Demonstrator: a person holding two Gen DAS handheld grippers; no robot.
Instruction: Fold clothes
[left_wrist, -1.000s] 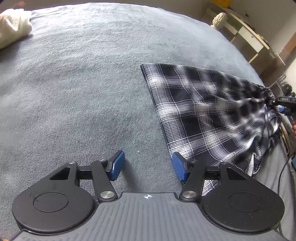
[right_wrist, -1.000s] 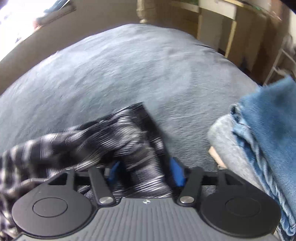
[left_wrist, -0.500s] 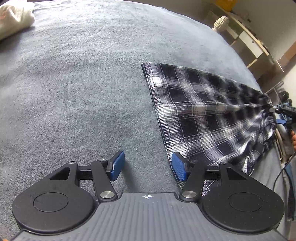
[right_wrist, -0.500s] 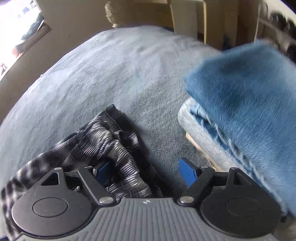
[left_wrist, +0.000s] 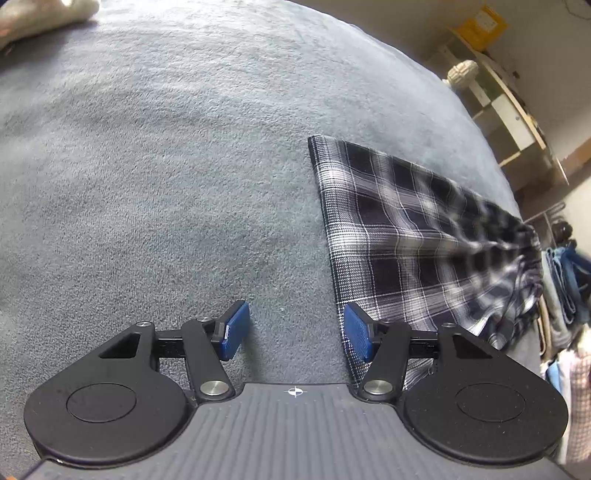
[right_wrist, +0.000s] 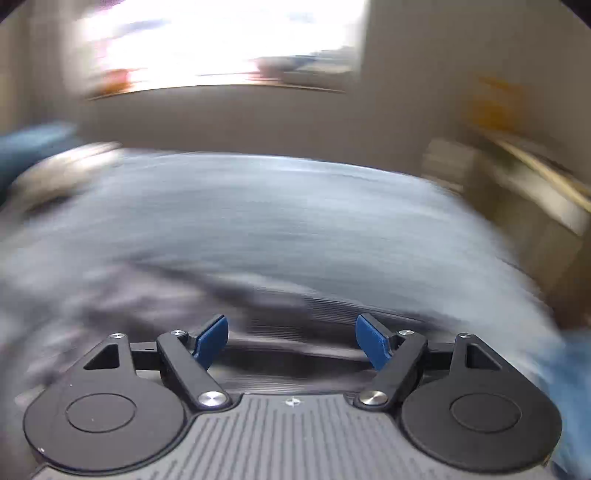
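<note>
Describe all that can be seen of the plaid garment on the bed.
The plaid garment is woven cloth, black and white checked, spread mostly flat on the grey blanket. Its far corner is sharp and its left edge straight; the right end bunches into folds. The left gripper is open, and its right finger is over the near edge.

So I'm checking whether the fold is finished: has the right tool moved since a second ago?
Yes. The right tool was shut on the plaid garment; now it is open and empty, swung off it, with the grey blanket streaked by motion blur ahead.
</note>
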